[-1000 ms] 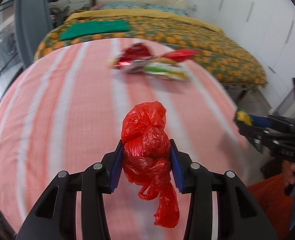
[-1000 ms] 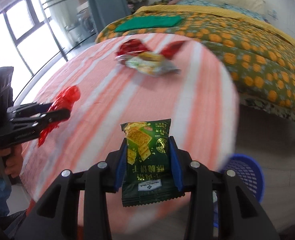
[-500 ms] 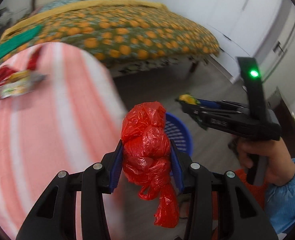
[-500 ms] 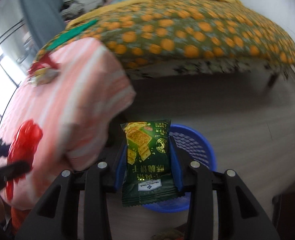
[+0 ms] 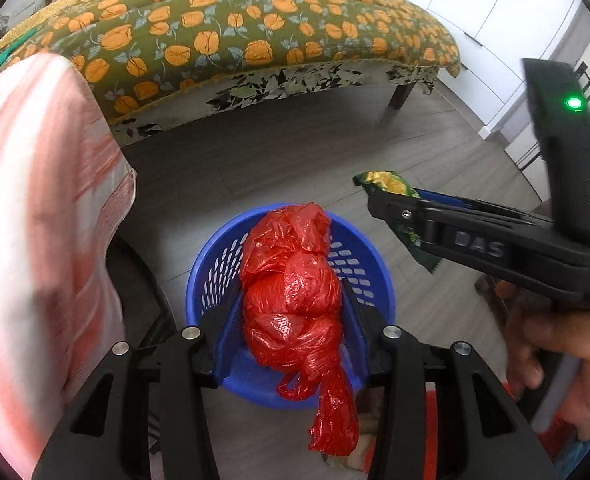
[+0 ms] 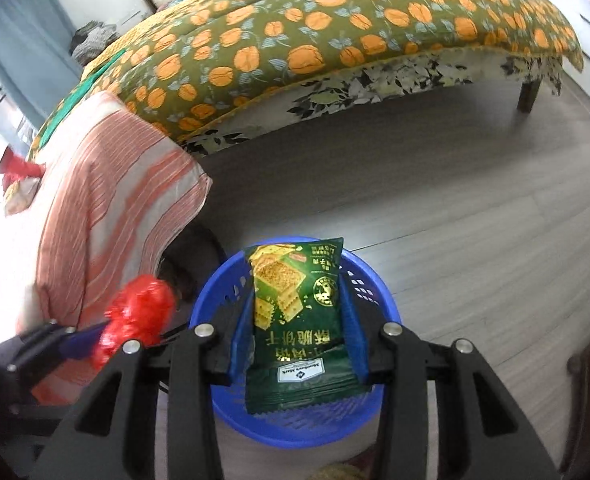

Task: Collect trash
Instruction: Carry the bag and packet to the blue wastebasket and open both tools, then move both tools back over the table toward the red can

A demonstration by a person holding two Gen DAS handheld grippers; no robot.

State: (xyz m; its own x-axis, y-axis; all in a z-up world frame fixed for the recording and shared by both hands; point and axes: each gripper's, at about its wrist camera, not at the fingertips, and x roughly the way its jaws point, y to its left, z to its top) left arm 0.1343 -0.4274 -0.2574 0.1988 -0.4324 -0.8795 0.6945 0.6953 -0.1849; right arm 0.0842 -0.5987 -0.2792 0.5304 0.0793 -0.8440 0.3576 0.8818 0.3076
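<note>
My left gripper (image 5: 291,300) is shut on a crumpled red plastic bag (image 5: 291,280) and holds it above a blue perforated basket (image 5: 211,276) on the floor. My right gripper (image 6: 297,312) is shut on a green cracker packet (image 6: 295,320), also above the blue basket (image 6: 375,292). The right gripper shows in the left wrist view (image 5: 379,196) at the right with the packet (image 5: 387,182). The left gripper with the red bag (image 6: 139,312) shows in the right wrist view at lower left.
A table with a pink striped cloth (image 5: 35,220) stands left of the basket; wrappers (image 6: 19,176) lie on it. A bed with an orange-flowered cover (image 5: 235,32) is behind. Grey wood floor (image 6: 475,220) surrounds the basket.
Both grippers have swung right from over the table, down to above the blue basket, still holding the red bag and the green packet.
</note>
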